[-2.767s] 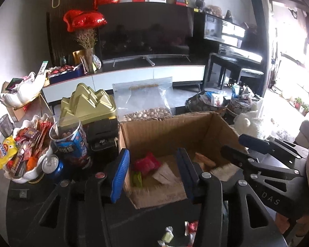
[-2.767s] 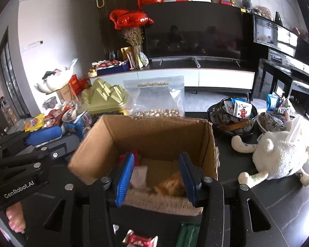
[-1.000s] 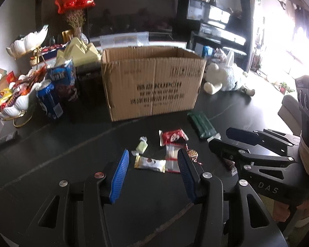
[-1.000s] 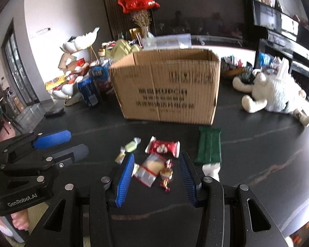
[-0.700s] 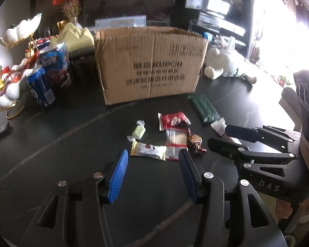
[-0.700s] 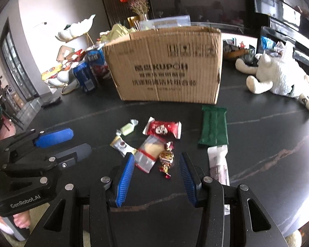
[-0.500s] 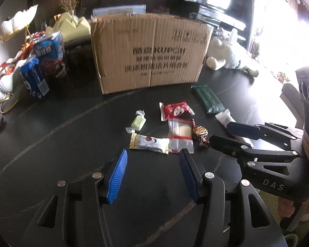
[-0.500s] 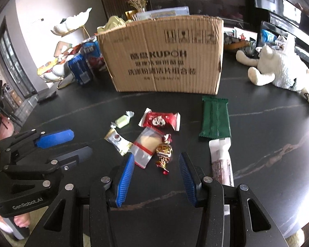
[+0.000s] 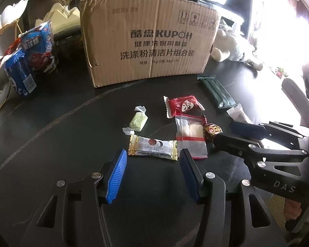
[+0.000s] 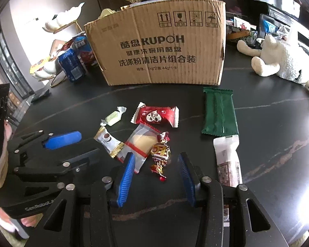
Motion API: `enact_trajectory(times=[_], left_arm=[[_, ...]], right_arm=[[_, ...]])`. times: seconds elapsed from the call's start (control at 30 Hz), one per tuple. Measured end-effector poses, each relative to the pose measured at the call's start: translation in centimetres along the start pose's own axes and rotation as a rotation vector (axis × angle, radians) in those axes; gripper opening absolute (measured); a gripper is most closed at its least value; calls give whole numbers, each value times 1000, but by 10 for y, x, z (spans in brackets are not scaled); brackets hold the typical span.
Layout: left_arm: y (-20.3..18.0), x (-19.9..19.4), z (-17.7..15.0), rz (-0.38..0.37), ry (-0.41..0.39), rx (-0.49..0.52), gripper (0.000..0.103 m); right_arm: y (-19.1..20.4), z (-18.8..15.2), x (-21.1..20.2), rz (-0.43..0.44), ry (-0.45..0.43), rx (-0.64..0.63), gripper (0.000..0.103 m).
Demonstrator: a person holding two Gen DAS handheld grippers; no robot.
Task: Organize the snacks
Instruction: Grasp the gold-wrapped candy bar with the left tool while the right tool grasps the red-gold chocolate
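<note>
Both grippers, left (image 9: 152, 160) and right (image 10: 155, 164), angled down (fingers apart, nothing gripped)

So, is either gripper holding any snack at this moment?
Nothing is held. Left gripper frames the silver gold-edged wrapper; right gripper frames the foil-wrapped candy.

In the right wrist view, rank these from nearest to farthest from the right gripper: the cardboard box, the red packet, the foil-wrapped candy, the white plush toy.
1. foil-wrapped candy, just ahead of the right gripper.
2. red packet, farther up the table.
3. cardboard box, standing behind the snacks.
4. white plush toy, far right, beyond the box's front corner.
</note>
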State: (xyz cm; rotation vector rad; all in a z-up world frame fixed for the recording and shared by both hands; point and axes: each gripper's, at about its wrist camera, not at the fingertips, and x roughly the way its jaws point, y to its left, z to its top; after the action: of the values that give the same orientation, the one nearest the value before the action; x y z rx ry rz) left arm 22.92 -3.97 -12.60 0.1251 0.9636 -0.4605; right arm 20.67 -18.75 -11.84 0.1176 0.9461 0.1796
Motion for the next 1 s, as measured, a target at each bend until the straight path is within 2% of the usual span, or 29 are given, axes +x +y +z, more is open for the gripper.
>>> enact_trajectory(times=[0.33,0.47,0.53,0.67,0.77,1.0], left_arm=[[3,19,6,2,-1,-37,53],[3,22,4,4,2,-49,52],[2,21,4,4,-2,-47,50],[1,21,2,11,-8,-42,44],[1,19,1,9,-14,-49,35],[0,17,1,9,-15,-61,28]], right_arm=[[-4,2,10,6,3,17,39],[-4,3,13,16,10,22,35],[-5,3,15,22,13,26,34],[-5,4,18,35,23,26,26],[-4,3,17,32,19,24,23],[-5,1,14,31,7,25,22]])
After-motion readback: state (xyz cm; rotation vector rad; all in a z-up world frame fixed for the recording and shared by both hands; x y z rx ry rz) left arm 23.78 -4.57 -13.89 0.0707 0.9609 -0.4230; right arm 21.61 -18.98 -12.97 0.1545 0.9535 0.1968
